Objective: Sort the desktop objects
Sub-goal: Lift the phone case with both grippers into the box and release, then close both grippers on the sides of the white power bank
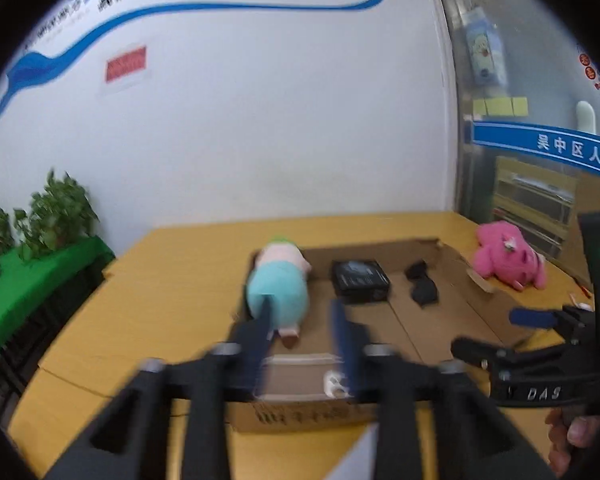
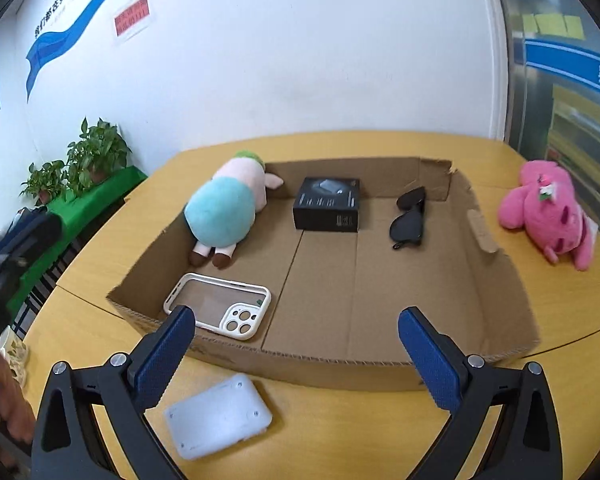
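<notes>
Left wrist view is smeared with motion blur: the left gripper (image 1: 304,320) shows its blue pads parted with nothing between them, and most of the phone case (image 1: 334,386) is hidden behind them. Right wrist view is sharp. The right gripper (image 2: 296,332) is spread wide and empty above the near wall of the cardboard box (image 2: 496,276). Inside lie the phone case (image 2: 217,310), long axis left to right with its camera cutout to the right, a blue-and-pink plush (image 2: 226,210) with feet toward the camera, a black box (image 2: 327,205) and sunglasses (image 2: 410,218). Outside — on the yellow table (image 2: 340,432) — a white slab (image 2: 218,416) sits just below the box, and a pink plush (image 2: 548,210) lies to the right.
</notes>
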The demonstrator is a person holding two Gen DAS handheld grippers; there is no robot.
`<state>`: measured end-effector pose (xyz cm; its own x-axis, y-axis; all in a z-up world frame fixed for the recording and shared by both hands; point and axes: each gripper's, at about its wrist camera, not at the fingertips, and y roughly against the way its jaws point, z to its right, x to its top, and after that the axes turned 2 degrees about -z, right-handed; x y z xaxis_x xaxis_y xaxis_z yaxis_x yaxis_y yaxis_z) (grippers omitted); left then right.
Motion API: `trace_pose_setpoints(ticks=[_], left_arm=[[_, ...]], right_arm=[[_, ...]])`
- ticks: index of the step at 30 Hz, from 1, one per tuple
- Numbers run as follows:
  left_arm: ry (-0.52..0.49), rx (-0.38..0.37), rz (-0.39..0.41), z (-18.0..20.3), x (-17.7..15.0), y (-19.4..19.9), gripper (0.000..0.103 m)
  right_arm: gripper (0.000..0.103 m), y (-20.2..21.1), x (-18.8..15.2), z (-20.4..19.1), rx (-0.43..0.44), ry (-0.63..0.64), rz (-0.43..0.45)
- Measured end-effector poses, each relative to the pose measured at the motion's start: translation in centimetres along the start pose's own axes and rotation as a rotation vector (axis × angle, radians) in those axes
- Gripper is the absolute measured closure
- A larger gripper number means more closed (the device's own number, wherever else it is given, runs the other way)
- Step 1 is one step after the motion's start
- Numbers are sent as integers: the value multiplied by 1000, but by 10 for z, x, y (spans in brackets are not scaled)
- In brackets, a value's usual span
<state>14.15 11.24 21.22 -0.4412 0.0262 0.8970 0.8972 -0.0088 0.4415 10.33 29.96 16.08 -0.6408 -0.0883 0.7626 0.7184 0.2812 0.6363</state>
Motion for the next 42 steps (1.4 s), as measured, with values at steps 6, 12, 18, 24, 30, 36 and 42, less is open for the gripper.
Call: trace_pose_setpoints(ticks=[6,12,18,24,30,36,42], left_arm=[[-14,-109,-163,19,-44,-15,28],[-104,-158,-372,46,-100,-42,15],[-281,-135,-509,71,-144,-70,32],[-296,-188,-509,85,-152,-55,36],[-239,-220,-532,112,-168,-23,36],[-163,-322,-584,127,-179,-11,35],[-14,-408,-569,99,-167,3,35]], right_arm=[[0,21,-13,-4,-16,44,7],[0,19,-36,22,10,-40,-73],[0,12,-71,38,42,-129,-155],[0,5,-109,52,75,-204,-240],[0,-12,-152,68,203,-384,-356],[0,-18,-152,45,260,-309,-353],[20,-5,-164,32,182,-123,-333]])
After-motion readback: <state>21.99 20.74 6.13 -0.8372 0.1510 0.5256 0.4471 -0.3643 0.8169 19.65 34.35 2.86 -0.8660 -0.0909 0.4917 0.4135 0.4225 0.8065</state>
